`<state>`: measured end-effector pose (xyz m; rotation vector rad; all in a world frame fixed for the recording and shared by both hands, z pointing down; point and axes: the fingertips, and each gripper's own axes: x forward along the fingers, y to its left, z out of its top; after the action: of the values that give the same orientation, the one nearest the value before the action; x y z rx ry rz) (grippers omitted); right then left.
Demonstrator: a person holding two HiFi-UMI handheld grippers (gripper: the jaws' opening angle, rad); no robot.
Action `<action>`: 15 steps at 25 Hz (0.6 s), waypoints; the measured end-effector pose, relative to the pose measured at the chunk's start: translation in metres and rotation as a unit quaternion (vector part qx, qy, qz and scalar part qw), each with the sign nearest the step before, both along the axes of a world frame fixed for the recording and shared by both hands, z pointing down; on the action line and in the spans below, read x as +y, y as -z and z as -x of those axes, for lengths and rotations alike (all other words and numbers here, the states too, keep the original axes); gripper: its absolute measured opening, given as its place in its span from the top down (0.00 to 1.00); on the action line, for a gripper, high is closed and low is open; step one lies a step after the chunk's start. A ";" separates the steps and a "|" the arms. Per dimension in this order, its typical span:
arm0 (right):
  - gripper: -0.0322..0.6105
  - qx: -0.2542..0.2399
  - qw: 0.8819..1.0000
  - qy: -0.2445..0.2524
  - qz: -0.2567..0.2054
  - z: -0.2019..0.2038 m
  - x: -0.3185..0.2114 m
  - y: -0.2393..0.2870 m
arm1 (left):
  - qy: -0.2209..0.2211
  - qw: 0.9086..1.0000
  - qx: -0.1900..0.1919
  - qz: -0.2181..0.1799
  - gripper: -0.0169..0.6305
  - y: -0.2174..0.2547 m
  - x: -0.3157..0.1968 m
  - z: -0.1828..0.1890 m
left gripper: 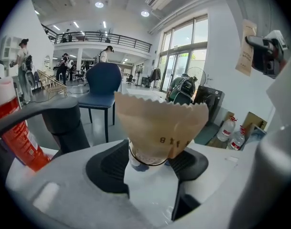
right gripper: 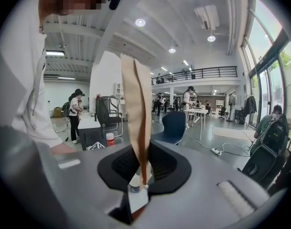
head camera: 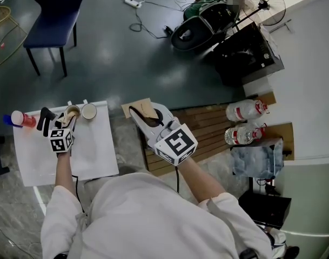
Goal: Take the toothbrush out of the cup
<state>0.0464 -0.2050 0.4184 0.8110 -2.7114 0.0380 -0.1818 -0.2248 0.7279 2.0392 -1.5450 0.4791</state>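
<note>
Head view, clock directions read on that view.

1. Table (head camera: 94, 150), white, at my 9 o'clock.
2. Cup (head camera: 72, 112) (left gripper: 143, 162), at the table's 12 o'clock edge. A cone filter (head camera: 71, 114) (left gripper: 157, 128) of brown paper sits upright in its mouth, so I cannot see inside.
3. Second cup (head camera: 89, 111), just beside the first at its 3 o'clock.
4. Bottle (head camera: 24, 118) (left gripper: 16, 132), red, lying at the cup's 9 o'clock, with a black object (head camera: 45, 117) between them.
5. Left gripper (head camera: 67, 118) (left gripper: 150, 168), at the cup's 7 o'clock. I read its jaws as wide and closed about the cup, one pad against each side below the filter.
6. Right gripper (head camera: 148, 115) (right gripper: 141, 168), off the table at its 3 o'clock. Its jaws are nearly together, pinching a flat filter (head camera: 142, 108) (right gripper: 138, 123) that stands upright and edge-on.
</note>
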 end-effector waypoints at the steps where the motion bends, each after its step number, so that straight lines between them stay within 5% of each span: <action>1: 0.89 0.000 1.000 0.000 -0.001 0.000 0.000 0.001 | 0.000 1.000 -0.001 -0.001 0.58 0.001 -0.001 -0.001; 8: 0.89 0.000 1.000 0.002 -0.003 0.000 -0.002 0.002 | -0.001 1.000 -0.012 -0.014 0.88 0.006 -0.004 -0.002; 15: 0.89 0.002 1.000 0.002 -0.002 0.000 -0.002 0.002 | -0.001 1.000 -0.013 -0.019 0.92 0.006 -0.006 -0.001</action>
<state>0.0466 -0.2068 0.4167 0.8054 -2.7102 0.0309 -0.1809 -0.2304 0.7221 2.0717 -1.5784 0.4835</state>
